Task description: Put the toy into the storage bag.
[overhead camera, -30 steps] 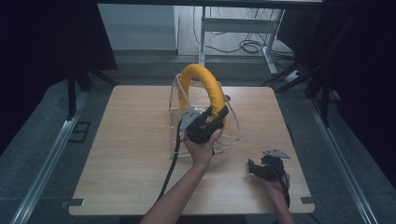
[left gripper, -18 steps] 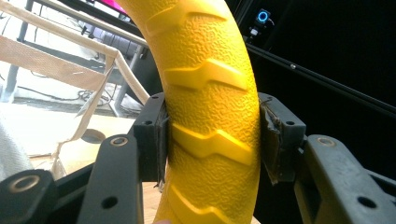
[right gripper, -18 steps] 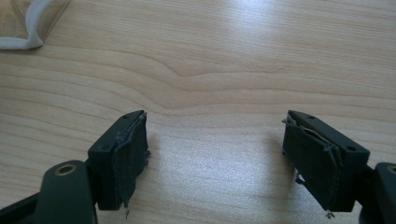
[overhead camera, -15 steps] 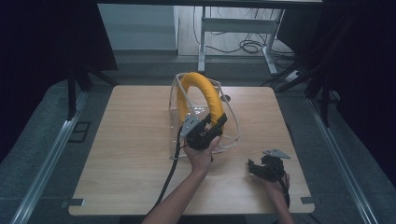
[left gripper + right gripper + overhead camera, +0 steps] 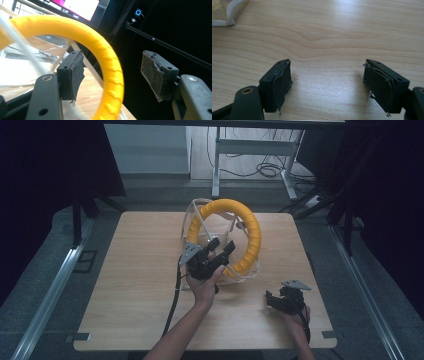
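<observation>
A ribbed yellow ring [image 5: 251,234] leans in a clear plastic holder [image 5: 196,218] at the middle back of the wooden table [image 5: 130,270]. My left gripper [image 5: 221,248] is held up at the ring's near left side, open. In the left gripper view the yellow ring [image 5: 110,75] runs through the gap between the jaws, and neither pad [image 5: 76,71] presses on it. My right gripper [image 5: 272,299] rests low at the table's front right, open. The right gripper [image 5: 327,85] has bare wood between its jaws.
A whitish rim of the clear holder [image 5: 225,15] lies ahead and to the left of the right gripper. A desk frame with cables [image 5: 260,155] stands beyond the table's far edge. Dark curtains hang on both sides.
The yellow ring has swung from nearly edge-on to show its open face. My left hand has drawn slightly toward the near left. The right gripper has stayed in place.
</observation>
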The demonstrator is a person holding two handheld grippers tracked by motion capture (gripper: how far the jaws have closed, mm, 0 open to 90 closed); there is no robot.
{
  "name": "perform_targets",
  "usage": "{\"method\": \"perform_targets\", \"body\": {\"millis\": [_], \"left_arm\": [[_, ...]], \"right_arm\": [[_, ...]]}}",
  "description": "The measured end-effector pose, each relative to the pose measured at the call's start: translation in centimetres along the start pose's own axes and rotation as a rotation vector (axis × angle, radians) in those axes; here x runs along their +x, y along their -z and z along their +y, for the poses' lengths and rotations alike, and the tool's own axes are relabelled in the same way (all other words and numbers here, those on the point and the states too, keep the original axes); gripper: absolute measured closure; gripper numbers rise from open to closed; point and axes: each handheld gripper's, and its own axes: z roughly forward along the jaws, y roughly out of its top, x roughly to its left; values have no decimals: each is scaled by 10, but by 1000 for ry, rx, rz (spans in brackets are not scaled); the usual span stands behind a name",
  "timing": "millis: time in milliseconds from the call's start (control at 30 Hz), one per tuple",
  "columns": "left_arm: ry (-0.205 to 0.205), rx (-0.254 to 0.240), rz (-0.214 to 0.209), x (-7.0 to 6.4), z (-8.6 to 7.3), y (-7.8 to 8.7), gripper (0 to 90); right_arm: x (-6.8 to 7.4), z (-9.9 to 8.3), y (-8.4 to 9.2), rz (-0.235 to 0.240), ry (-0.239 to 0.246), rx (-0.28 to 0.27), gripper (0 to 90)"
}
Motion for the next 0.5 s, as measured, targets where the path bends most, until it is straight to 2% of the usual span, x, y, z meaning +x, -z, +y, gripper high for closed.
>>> {"method": "perform_targets", "body": {"millis": [233, 333, 500], "left_arm": [[0, 12, 21, 18, 5, 20, 339], [-10, 33, 42, 31, 5, 35, 340], [-17, 55, 60, 44, 5, 48, 341]], "right_arm": [[0, 0, 0, 0, 0, -1, 225], [0, 0, 0, -1, -2, 0, 225], [0, 0, 0, -1, -2, -1, 224]]}}
